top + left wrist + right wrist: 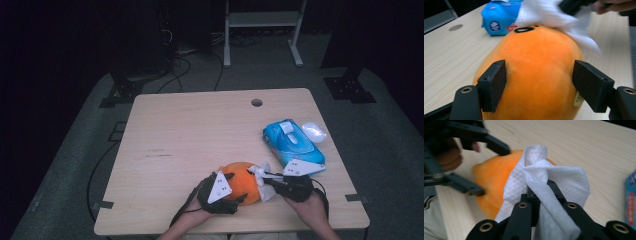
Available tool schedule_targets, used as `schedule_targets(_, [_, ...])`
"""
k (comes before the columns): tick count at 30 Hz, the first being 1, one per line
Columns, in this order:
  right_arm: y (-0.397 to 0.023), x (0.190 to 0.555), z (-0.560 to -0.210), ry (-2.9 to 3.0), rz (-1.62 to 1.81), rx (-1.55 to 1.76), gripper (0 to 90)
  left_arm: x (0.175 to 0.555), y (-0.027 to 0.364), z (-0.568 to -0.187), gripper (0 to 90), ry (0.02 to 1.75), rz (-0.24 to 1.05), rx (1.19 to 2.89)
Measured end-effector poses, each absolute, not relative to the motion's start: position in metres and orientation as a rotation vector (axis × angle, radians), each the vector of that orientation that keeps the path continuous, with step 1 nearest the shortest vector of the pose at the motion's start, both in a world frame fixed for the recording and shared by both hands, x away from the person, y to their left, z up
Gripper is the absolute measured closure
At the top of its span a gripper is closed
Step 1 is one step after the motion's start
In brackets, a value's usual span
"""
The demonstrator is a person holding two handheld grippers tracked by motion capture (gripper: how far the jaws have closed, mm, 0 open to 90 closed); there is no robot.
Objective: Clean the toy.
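An orange plush toy (242, 181) (536, 70) (491, 177) lies near the front edge of the wooden table (200, 135). My left gripper (239, 187) (539, 82) (496, 172) straddles it from the left, and both pads press into its soft sides. My right gripper (262, 176) (539, 187) is shut on a crumpled white wipe (259, 171) (549, 12) (556, 177). It holds the wipe against the toy's right end, near a black mark on the plush (524, 29).
A blue pack of wet wipes (292, 147) (499, 20) (630, 202) lies just right of and behind the hands. A small pale roundish object (314, 131) sits beside it at the table's right edge. A cable hole (256, 102) is near the far edge.
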State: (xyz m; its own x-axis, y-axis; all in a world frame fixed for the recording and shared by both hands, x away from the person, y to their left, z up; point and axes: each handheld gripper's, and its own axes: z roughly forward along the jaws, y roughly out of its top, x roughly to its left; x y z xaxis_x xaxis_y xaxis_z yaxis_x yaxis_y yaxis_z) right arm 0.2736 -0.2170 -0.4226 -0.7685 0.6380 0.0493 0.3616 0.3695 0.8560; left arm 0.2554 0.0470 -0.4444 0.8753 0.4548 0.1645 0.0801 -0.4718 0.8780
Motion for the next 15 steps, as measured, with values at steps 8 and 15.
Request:
schedule_targets(8, [-0.223, 0.268, -0.429, 2.384, 1.356, 0.879, 82.2, 0.256, 0.050, -0.435, 22.3, 0.332, 0.411, 2.002])
schedule_targets(15, [-0.232, 0.263, -0.434, 2.415, 1.388, 0.845, 82.0, 0.276, 0.040, -0.425, 13.8, 0.263, 0.422, 2.032])
